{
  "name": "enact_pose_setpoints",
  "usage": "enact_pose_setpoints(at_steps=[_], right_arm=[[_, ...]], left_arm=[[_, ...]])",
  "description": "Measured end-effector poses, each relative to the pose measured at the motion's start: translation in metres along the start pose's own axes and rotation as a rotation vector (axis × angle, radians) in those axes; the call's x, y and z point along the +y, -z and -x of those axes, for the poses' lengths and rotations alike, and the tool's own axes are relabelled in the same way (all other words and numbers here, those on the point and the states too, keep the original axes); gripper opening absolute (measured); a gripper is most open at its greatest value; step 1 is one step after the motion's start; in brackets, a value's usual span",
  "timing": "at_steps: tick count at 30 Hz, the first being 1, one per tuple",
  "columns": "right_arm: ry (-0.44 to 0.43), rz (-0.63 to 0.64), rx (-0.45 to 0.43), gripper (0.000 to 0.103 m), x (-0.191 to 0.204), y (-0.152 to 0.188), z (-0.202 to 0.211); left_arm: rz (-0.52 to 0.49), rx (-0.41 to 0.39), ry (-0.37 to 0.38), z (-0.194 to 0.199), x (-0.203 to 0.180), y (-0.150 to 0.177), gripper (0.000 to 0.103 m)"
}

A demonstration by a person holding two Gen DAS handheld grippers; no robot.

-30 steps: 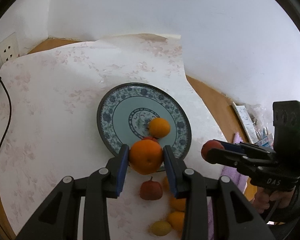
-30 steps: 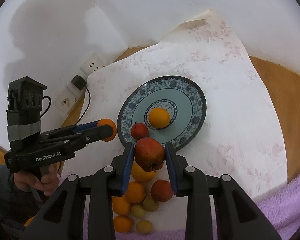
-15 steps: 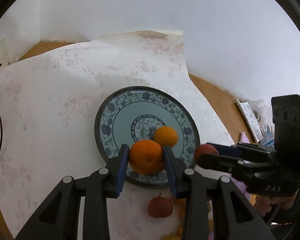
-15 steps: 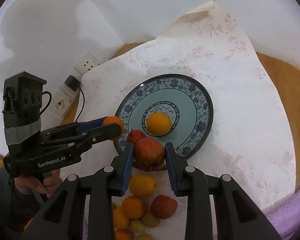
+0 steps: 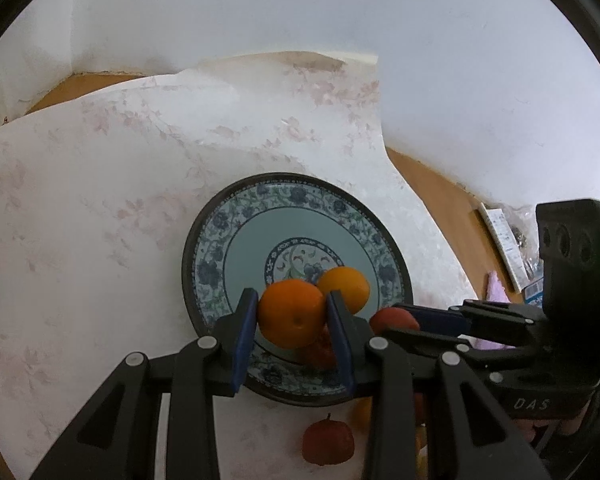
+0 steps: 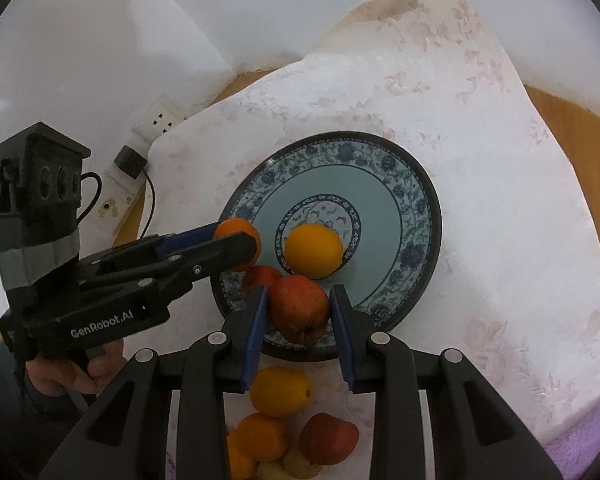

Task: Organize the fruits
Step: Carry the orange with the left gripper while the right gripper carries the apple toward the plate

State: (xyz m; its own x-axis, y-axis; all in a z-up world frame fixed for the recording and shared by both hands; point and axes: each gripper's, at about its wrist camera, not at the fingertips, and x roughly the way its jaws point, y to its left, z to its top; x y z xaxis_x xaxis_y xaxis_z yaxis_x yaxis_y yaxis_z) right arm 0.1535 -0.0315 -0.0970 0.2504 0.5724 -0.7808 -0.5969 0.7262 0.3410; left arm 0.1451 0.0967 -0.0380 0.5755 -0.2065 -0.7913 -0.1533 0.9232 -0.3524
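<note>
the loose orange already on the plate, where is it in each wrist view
Left wrist: the loose orange sits right of centre, just behind the right blue pad of the left claw.
Right wrist: it lies mid-frame, on the plate's middle medallion.
Shared landmark: the blue floral plate.

Home setting, wooden counter (image 6: pixel 572 116) in a white-walled corner, floral paper cover (image 6: pixel 480 168) laid over it, patterned ceramic plate (image 6: pixel 416 200), loose fruit pile (image 6: pixel 284 432) at near edge, wall socket (image 6: pixel 160 118) and plugged-in power strip (image 6: pixel 120 200) far left, purple towel (image 6: pixel 580 440) near right
</note>
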Motion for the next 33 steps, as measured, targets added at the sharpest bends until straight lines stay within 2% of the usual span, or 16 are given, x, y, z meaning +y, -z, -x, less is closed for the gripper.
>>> enact_pose_setpoints(at_steps=[6,10,33], right_arm=[[0.003,-0.016,0.013,0.032,-0.003,0.000,-0.005],[-0.004,-0.023,0.021,0.032,-0.003,-0.001,-0.009],[-0.035,-0.041,0.038,0.033,-0.008,0.005,-0.009]], left_arm=[[0.017,0.001,0.007,-0.003,0.001,0.001,0.037],[0.015,0.011,-0.021,-0.006,0.002,0.003,0.037],[0.060,0.011,-0.010,-0.010,0.008,0.009,0.037]])
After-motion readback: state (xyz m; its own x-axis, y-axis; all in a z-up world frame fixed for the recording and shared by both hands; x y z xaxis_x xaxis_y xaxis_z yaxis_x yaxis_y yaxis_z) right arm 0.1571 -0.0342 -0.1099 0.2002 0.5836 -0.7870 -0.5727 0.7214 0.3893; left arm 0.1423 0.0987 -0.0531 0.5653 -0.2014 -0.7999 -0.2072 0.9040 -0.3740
